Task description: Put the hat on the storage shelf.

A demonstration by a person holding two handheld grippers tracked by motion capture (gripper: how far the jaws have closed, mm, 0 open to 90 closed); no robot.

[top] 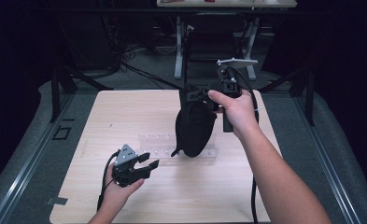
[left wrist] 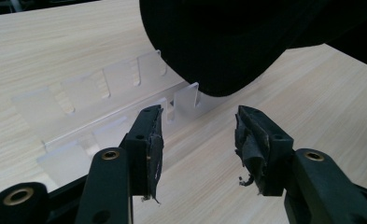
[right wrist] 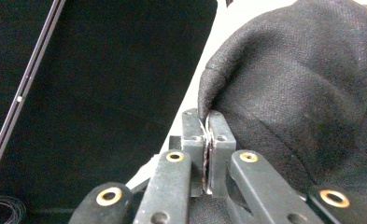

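A black cloth cap (top: pixel 194 126) hangs above the middle of the wooden table (top: pixel 125 112). My right gripper (top: pixel 201 94) is shut on the cap's edge (right wrist: pixel 208 112), jaws pressed together on the fabric. Below the cap lies a clear plastic rack (top: pixel 160 142) with slotted tabs (left wrist: pixel 102 86). My left gripper (top: pixel 148 161) is low over the table, left of the cap, and stands open (left wrist: pixel 197 140) with nothing between its fingers; the cap's rounded bottom (left wrist: pixel 218 46) hangs just beyond them.
A white-legged desk (top: pixel 214 42) and cables stand on the floor beyond the table's far edge. Dark stands flank the table at left and right. Bare wood lies in front of the rack.
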